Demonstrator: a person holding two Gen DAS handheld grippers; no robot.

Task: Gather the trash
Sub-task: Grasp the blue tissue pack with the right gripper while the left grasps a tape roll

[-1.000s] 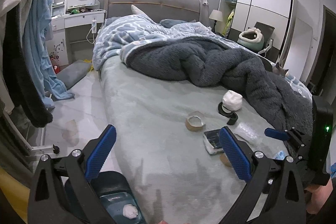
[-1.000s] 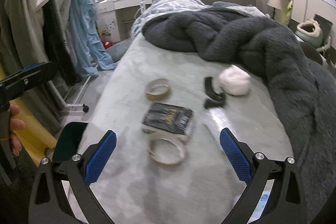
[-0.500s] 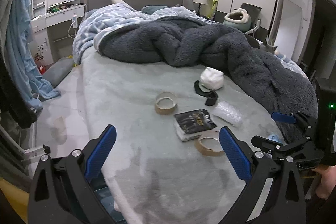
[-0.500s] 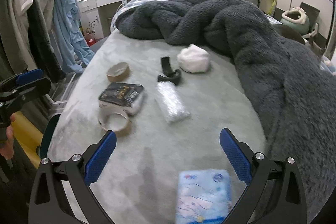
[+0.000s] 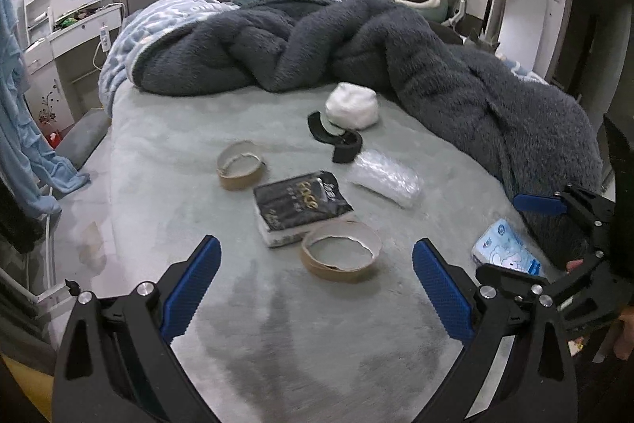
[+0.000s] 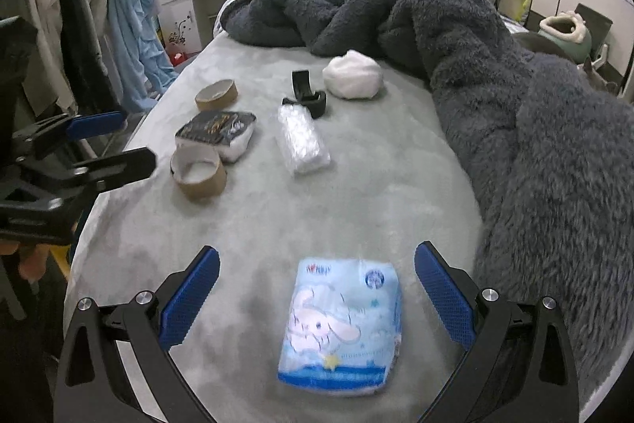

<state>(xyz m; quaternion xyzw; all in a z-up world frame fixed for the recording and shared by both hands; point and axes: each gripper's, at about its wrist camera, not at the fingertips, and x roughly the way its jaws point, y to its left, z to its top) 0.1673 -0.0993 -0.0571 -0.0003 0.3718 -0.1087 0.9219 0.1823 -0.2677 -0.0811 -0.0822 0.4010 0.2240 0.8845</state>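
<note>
Trash lies on the grey bed [image 5: 166, 169]. An empty tape roll [image 5: 340, 255] [image 6: 198, 172] lies nearest my open left gripper [image 5: 315, 284]. Behind it are a black tissue pack [image 5: 299, 205] [image 6: 216, 133], a second tape roll [image 5: 239, 165] [image 6: 216, 94], a clear plastic wrapper [image 5: 383, 178] [image 6: 302, 139], a black strap [image 5: 337, 139] [image 6: 307, 96] and a white wad [image 5: 352, 106] [image 6: 352, 80]. A blue cartoon tissue pack [image 6: 342, 324] [image 5: 505, 252] lies between the fingers of my open right gripper [image 6: 317, 292].
A dark fluffy blanket [image 5: 396, 54] [image 6: 515, 86] is heaped over the bed's far and right side. Clothes [image 6: 99, 6] hang on a rack at the left. A white dresser with a round mirror [image 5: 79, 22] stands beside the headboard.
Both grippers have swung right over the bed. The left view has moved from the floor beside the bed to the trash. The blue tissue pack has come between the right gripper's fingers.
</note>
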